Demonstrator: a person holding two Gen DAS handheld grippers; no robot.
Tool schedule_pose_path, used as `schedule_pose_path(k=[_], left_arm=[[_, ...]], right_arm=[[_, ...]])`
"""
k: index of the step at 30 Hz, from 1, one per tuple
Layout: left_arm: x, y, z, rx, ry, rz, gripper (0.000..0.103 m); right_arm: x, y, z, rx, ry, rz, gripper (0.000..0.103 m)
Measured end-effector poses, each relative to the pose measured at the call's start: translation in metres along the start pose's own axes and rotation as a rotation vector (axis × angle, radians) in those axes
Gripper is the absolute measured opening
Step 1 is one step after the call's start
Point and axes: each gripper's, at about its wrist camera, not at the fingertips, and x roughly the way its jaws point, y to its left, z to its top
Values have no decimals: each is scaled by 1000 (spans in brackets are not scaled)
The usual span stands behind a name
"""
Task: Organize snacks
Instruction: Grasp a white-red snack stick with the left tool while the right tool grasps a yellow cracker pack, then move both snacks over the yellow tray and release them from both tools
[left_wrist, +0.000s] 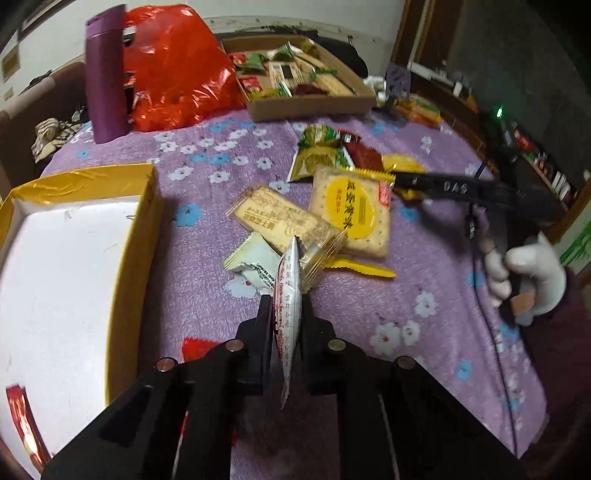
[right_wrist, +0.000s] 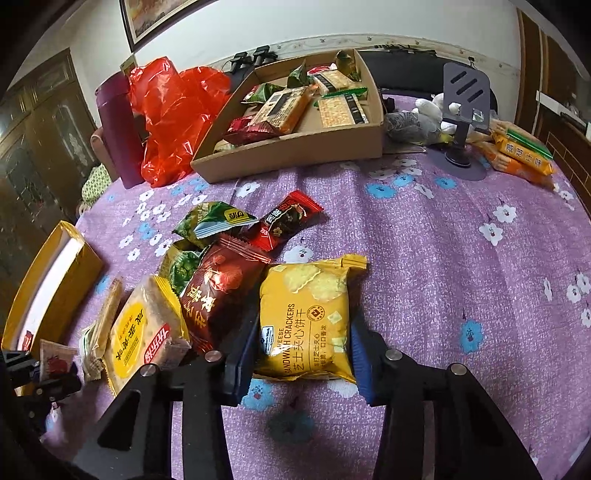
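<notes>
Two boxes: a cardboard tray (right_wrist: 295, 155) at the far side of the bench (right_wrist: 443, 258) already holds a good dozen sorted packets; the yellow-rimmed box (left_wrist: 74, 236) near the left gripper is almost bare, with only a red wrapper (left_wrist: 22, 417) at its near corner.
Progress: roughly halfway by my judgement; about eight packets lie loose in a heap on the purple flowered cloth between the boxes.
Right gripper (right_wrist: 301, 341): its fingers close round the yellow cracker bag (right_wrist: 303, 317), pads against both sides; the bag rests on the cloth.
Left gripper (left_wrist: 288, 314): its fingers are clamped on the edge of a white sachet (left_wrist: 290, 295), held upright just beside the yellow-rimmed box.
Left to do: both held packets need boxing, then the heap.
Largest writing: "SANDWICH CRACKERS" with Chinese characters and a Member's Mark badge on the yellow cracker bag.
Next: Chinese characters on a yellow disc on the clear-wrapped soda cracker (left_wrist: 351, 214).
Smaller: gold characters on the maroon packet (right_wrist: 218, 295).
Smallest: red print on the sachet, too fine to read.
</notes>
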Motion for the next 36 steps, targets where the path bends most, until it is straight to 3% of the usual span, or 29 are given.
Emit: schedule_pose_path(k=[9, 16, 21, 28, 36], left_arm=[[-53, 23, -19, -130, -116, -65, 10], [-99, 68, -45, -241, -207, -46, 10], [-119, 111, -64, -332, -247, 1, 10], [-132, 171, -77, -396, -225, 105, 11], [-119, 213, -77, -447, -197, 104, 11]], right_arm=[[-34, 9, -5, 28, -63, 3, 46], [-78, 43, -6, 4, -115, 73, 45], [-93, 97, -7, -63, -106, 154, 45], [-85, 192, -17, -177, -31, 274, 45], [-57, 298, -39, -317, 68, 359, 45]])
